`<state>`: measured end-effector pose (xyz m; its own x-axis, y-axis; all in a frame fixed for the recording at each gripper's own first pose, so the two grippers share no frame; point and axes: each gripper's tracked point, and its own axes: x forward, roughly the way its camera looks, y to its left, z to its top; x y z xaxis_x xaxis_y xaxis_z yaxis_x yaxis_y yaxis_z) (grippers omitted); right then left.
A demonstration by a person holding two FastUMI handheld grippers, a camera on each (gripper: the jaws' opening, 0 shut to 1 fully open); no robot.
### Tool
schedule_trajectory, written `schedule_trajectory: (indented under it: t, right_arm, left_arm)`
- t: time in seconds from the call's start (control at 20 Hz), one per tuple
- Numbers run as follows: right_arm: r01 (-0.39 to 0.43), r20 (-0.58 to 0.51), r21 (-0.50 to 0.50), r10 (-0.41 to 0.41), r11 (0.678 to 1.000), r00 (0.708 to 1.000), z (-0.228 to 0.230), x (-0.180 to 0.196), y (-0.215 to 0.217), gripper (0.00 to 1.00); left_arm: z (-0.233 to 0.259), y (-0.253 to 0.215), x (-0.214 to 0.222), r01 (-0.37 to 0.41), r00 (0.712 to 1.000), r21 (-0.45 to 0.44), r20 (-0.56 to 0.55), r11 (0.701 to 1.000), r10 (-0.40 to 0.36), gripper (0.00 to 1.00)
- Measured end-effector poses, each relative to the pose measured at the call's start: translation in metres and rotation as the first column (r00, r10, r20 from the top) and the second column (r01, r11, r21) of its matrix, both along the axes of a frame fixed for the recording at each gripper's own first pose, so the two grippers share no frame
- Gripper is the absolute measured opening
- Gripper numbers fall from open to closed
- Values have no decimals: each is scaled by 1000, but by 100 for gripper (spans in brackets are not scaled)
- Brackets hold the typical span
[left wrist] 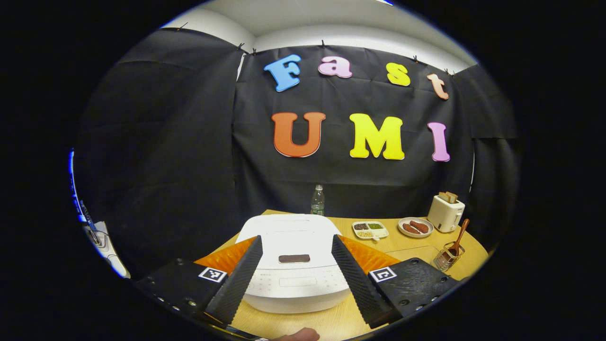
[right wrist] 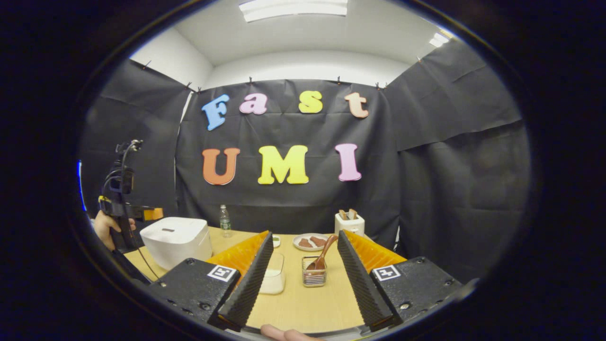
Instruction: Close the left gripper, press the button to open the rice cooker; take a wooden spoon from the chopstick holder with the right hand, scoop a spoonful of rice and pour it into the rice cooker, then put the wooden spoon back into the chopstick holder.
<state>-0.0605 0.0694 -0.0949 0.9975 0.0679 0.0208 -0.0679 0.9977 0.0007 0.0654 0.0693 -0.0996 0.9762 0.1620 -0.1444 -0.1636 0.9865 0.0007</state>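
Left gripper [left wrist: 296, 272] is spread wide open with the white rice cooker [left wrist: 293, 265] sitting lid-down right between its fingers, a bit ahead — not touching. Right gripper [right wrist: 303, 279] is open too, and the wooden spoon [right wrist: 322, 258] stands in the wire chopstick holder [right wrist: 314, 277] on the table [right wrist: 303, 308] just ahead, centered between its fingers.
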Motion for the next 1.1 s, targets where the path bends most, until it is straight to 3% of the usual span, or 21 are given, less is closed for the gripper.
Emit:
schedule_trajectory:
  t: [0.3, 0.65, 0.9, 1.1]
  right_arm:
    - [43, 29, 16, -43, 999, 999, 17, -6, -19, 90]
    - [53, 27, -3, -52, 999, 998, 22, -8, -22, 90]
    - [43, 53, -17, -42, 999, 998, 31, -18, -19, 88]
    - [45, 54, -39, -43, 998, 998, 33, -23, -17, 88]
  left_arm:
    - [41, -26, -57, 44, 995, 19, 93, 999, -46, 93]
    - [42, -45, -115, 48, 991, 56, 122, 997, -54, 94]
    - [57, -64, -139, 96, 979, 19, 180, 995, -97, 94]
    - [47, -74, -149, 124, 978, 36, 162, 992, -129, 94]
